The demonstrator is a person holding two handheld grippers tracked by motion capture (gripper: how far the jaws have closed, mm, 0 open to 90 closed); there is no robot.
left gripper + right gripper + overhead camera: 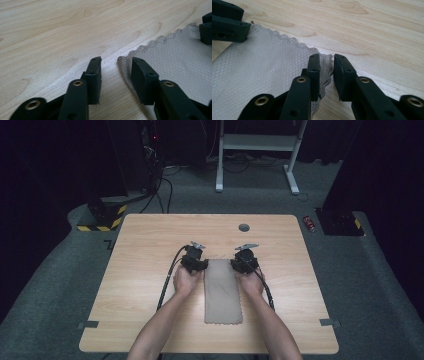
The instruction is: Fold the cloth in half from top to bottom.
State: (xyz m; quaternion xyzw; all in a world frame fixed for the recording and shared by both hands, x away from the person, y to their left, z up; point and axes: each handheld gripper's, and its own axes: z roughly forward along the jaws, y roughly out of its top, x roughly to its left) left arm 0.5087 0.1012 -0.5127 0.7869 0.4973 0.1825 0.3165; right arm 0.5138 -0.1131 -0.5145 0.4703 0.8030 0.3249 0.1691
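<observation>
In the high view, a grey-brown rectangular cloth with scalloped edges [222,291] lies flat on the light wooden table [140,270], its long side running from six o'clock toward twelve o'clock, a little nearer the person's edge than the far one. The left gripper [200,265] sits at the cloth's far corner at about eleven o'clock of the cloth, and the right gripper [239,264] at the far corner at about one o'clock; each is held by a hand, the left hand [186,281] and the right hand [251,283], with forearms coming in from six o'clock. A small round grey grommet [244,227] sits in the table toward twelve o'clock. In the left gripper view, the left gripper [116,65] has its jaws partly open, with a clear gap between them; one jaw rests on bare wood, the other on the diamond-patterned cloth [175,57], and the cloth's corner lies in the gap toward the right-hand jaw, not pinched. At two o'clock the other gripper's black jaw [206,28] rests on the cloth edge. In the right gripper view, the right gripper [327,61] has its jaws close together with a narrow gap; the cloth's [262,67] scalloped corner lies between them, against the left-hand jaw, and I cannot tell whether the pads press on it. At ten o'clock the other gripper's jaws [228,23] sit at the cloth's far corner.
</observation>
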